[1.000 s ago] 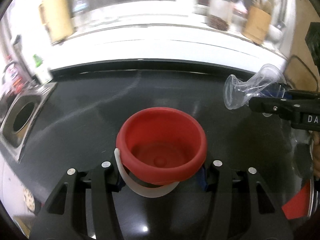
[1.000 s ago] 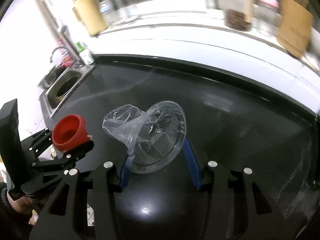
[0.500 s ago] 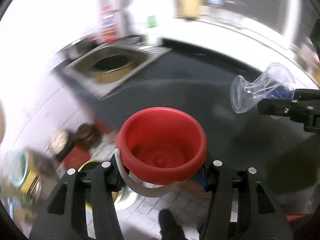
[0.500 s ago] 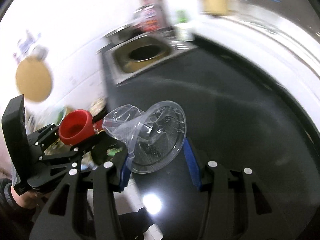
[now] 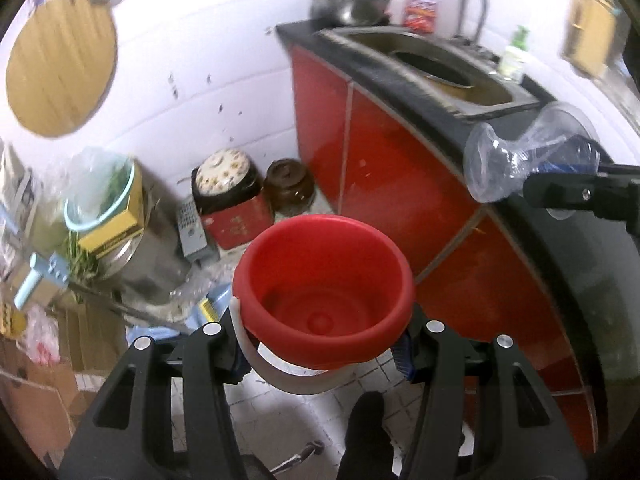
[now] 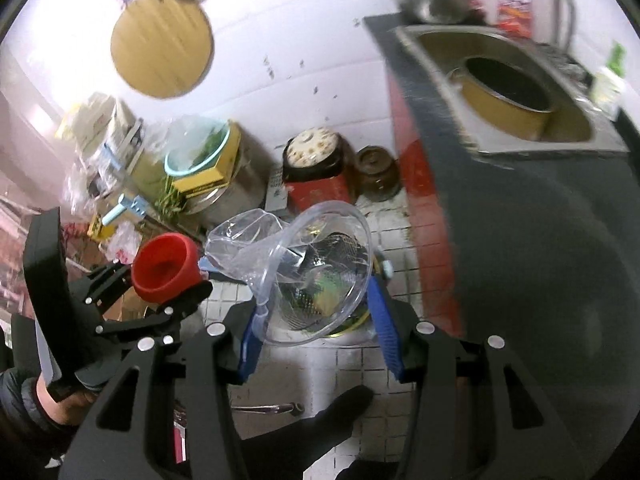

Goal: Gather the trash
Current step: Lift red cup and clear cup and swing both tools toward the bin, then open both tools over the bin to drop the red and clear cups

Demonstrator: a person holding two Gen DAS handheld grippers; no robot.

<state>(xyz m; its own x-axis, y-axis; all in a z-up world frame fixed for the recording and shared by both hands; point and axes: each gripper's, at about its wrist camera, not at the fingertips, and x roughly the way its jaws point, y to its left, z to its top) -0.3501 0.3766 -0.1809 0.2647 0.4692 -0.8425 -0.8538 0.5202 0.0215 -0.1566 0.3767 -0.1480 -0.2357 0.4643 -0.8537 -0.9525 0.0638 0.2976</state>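
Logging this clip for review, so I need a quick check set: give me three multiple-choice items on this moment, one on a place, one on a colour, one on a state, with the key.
1. Where is the round wooden board?
A. On the white wall
B. In the sink
C. On the floor tiles

2. What colour is the small bucket that the left claw holds?
A. Blue
B. Red
C. Yellow

3. What state is the clear plastic cup in?
A. Crushed, gripped by the right claw
B. Standing upright on the counter
C. Lying inside the bucket

Key:
1 A: the round wooden board hangs high on the white wall, away from the sink.
2 B: the bucket between the left claw pads is red.
3 A: the cup, crumpled at one end, sits pinched in the right claw above the floor.
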